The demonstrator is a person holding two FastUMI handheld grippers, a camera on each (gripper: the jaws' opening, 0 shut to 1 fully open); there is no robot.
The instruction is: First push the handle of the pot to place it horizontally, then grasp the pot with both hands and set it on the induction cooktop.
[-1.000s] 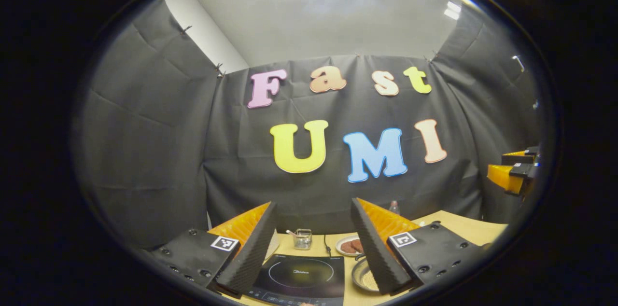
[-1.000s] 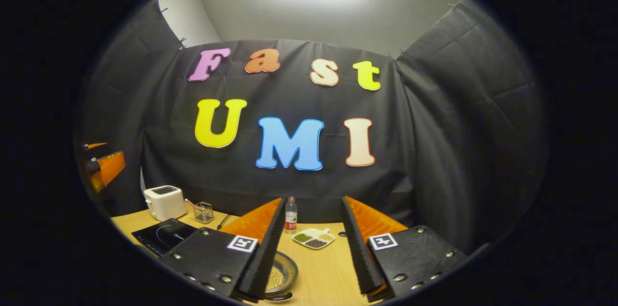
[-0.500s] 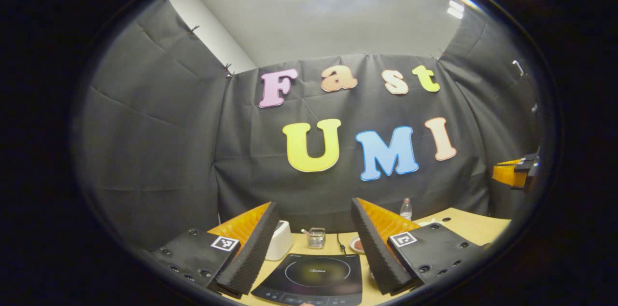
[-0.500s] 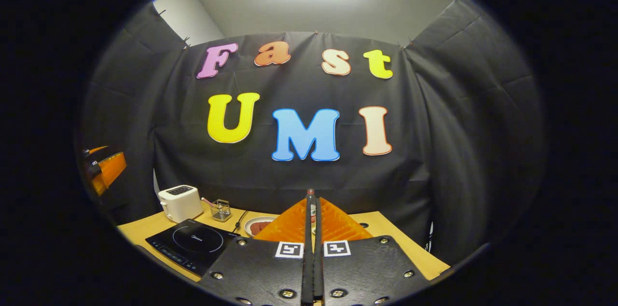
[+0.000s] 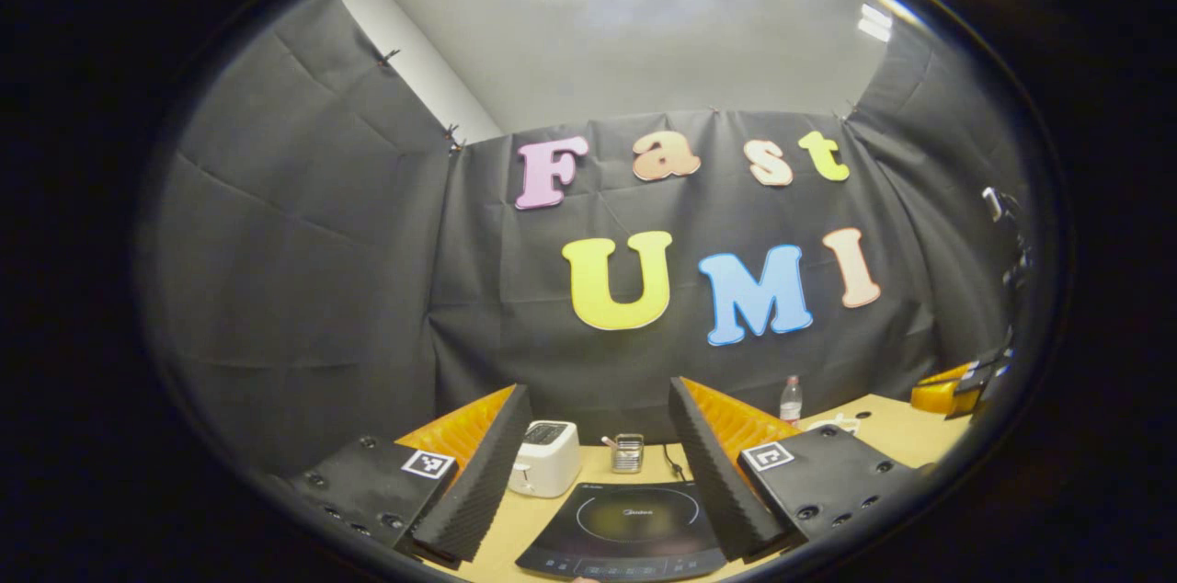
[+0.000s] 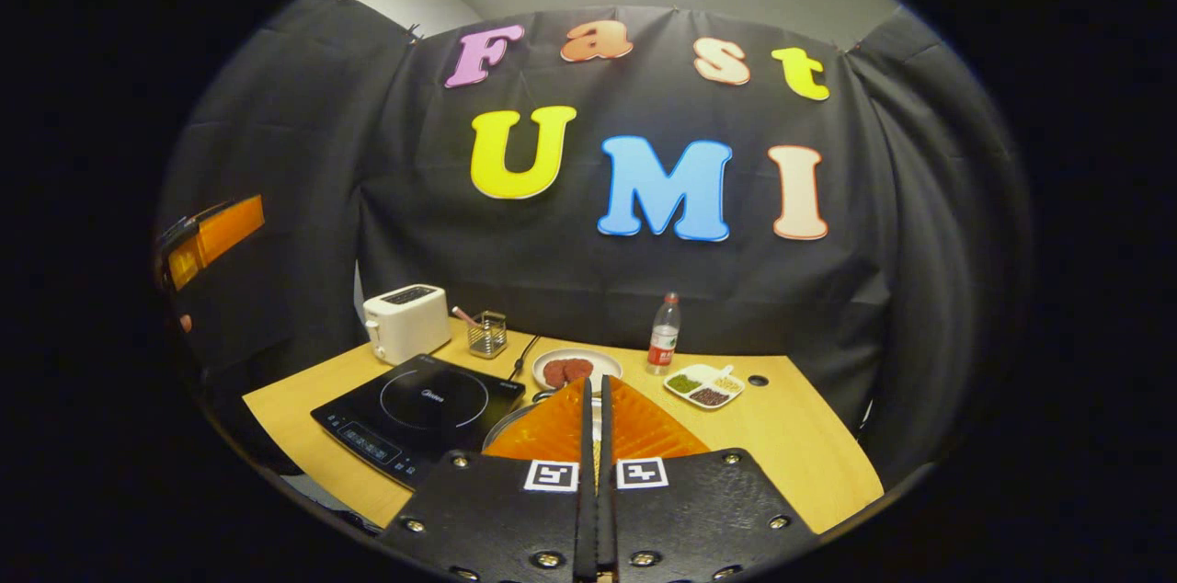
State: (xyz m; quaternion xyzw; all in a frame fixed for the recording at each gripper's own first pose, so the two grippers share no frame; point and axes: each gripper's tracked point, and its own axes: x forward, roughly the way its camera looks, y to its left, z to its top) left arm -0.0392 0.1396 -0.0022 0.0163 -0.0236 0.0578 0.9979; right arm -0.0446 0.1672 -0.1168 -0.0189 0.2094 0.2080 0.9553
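The black induction cooktop [image 6: 423, 404] lies on the left part of the wooden table [image 6: 782, 445]. In the left gripper view the cooktop [image 5: 625, 523] sits low between my fingers. My left gripper [image 5: 598, 387] is open and holds nothing, raised above the cooktop. My right gripper [image 6: 595, 382] is shut, fingers pressed together with nothing between them. Just beyond its fingers a sliver of the metal pot's rim [image 6: 508, 420] shows to the right of the cooktop; the rest of the pot and its handle are hidden. The left gripper [image 6: 213, 232] hangs at the far left.
A white toaster [image 6: 405, 322] and a wire utensil holder [image 6: 486, 335] stand behind the cooktop. A plate with red slices [image 6: 577, 369], a bottle [image 6: 664, 346] and a divided dish [image 6: 703, 383] sit toward the back. The right gripper [image 5: 947, 390] shows at the far right.
My right gripper has shut and tipped down toward the table over the pot. My left gripper has swung left: the pot left its view and the toaster came in.
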